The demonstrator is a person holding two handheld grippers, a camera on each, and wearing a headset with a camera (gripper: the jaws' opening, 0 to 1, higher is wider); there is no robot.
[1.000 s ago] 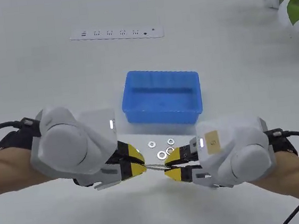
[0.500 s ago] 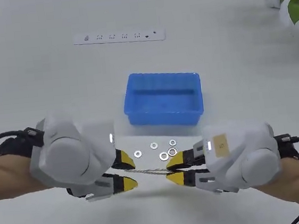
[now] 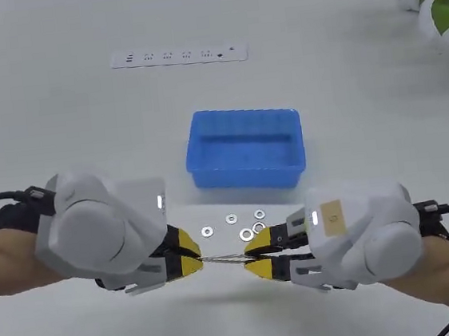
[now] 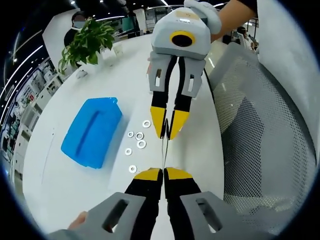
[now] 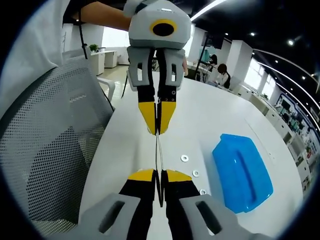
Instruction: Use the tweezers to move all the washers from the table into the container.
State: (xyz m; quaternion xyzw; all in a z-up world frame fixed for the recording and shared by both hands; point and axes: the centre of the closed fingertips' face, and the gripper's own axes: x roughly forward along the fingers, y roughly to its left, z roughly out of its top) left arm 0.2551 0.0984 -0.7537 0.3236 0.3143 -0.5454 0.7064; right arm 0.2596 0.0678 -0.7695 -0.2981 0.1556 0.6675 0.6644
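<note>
Two grippers meet tip to tip low over the white table [image 3: 342, 59]. Blue container [image 3: 244, 148] sits at 12 o'clock from them, open side up, nothing visible inside. Left gripper [image 3: 188, 260] and right gripper [image 3: 259, 254] each have their jaws pinched narrow on one end of the tweezers [image 3: 222, 258], which span level between them. Probably a regrip, so one side gets a working hold. Five washers [image 3: 246, 235] lie loose on the table at 12 o'clock of the tweezers, between them and the container. None collected yet.
</note>
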